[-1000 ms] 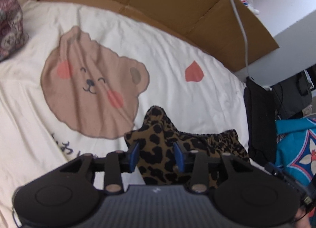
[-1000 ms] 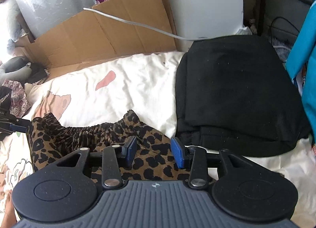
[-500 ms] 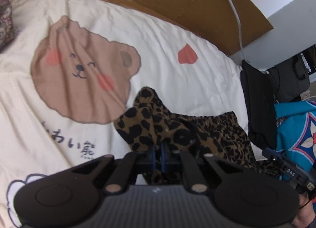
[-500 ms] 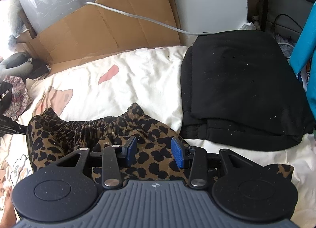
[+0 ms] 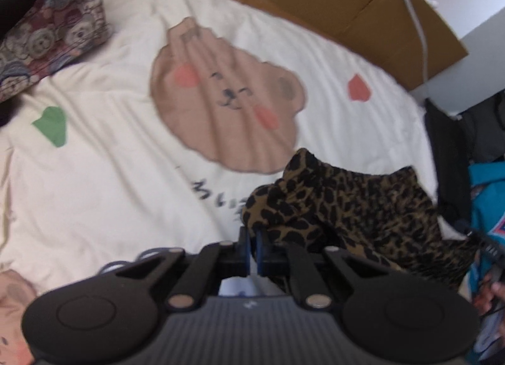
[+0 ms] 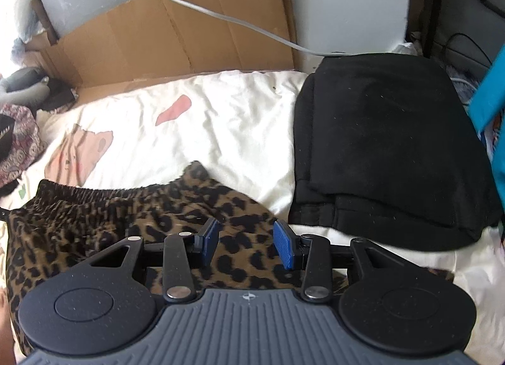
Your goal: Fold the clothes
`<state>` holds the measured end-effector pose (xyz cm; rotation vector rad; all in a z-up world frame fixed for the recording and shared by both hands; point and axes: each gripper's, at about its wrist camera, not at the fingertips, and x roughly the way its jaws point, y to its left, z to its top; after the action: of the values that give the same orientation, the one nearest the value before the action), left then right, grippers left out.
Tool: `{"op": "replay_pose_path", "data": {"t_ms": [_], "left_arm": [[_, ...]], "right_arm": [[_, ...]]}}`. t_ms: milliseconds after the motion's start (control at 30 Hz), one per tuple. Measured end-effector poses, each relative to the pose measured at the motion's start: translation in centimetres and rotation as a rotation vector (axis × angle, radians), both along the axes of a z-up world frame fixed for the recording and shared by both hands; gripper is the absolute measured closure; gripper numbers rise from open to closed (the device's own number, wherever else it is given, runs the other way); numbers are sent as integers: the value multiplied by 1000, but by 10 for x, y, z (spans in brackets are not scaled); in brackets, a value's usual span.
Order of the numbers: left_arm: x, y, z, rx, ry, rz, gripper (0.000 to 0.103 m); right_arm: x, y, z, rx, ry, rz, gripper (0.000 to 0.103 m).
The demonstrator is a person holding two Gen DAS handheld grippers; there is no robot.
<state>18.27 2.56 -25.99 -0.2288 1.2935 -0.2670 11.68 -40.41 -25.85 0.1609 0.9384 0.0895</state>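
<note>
**Left wrist view: leopard garment pinched at one corner**

The left gripper point(image 5: 251, 249) has its blue pads pressed together on a corner of the leopard-print garment point(image 5: 347, 207), which bunches up from the pinch and trails off to the right. The right gripper point(image 6: 247, 243) hovers over the same garment point(image 6: 126, 226) with its blue pads well apart, gripping nothing. From the right wrist, the gathered waistband runs along the garment's far edge.

A flattened cardboard box point(image 6: 176, 36) leans against the wall beyond the bed; colourful packaging shows above its top edge, though what it is cannot be told. A grey cable point(image 6: 227, 17) drapes across the cardboard.

The garment lies on a white bedsheet point(image 5: 110, 175) printed with a brown bear face point(image 5: 227, 112), a red heart point(image 5: 358, 88) and a green shape point(image 5: 52, 125). A folded black garment point(image 6: 388, 144) sits on the sheet just to the right of the leopard fabric. A floral patterned fabric point(image 5: 47, 36) rests at the sheet's far left, and turquoise cloth point(image 5: 487, 204) shows at the right edge. The left wrist view is slightly blurred.
</note>
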Motion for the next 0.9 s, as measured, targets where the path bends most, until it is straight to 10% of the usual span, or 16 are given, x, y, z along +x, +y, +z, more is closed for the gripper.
{"op": "replay_pose_path", "data": {"t_ms": [333, 900], "left_arm": [[0, 2, -33, 114, 52, -119, 99], [31, -4, 3, 115, -84, -163, 70]], "right_arm": [[54, 33, -18, -95, 61, 232, 58], [75, 58, -38, -125, 125, 373, 57]]}}
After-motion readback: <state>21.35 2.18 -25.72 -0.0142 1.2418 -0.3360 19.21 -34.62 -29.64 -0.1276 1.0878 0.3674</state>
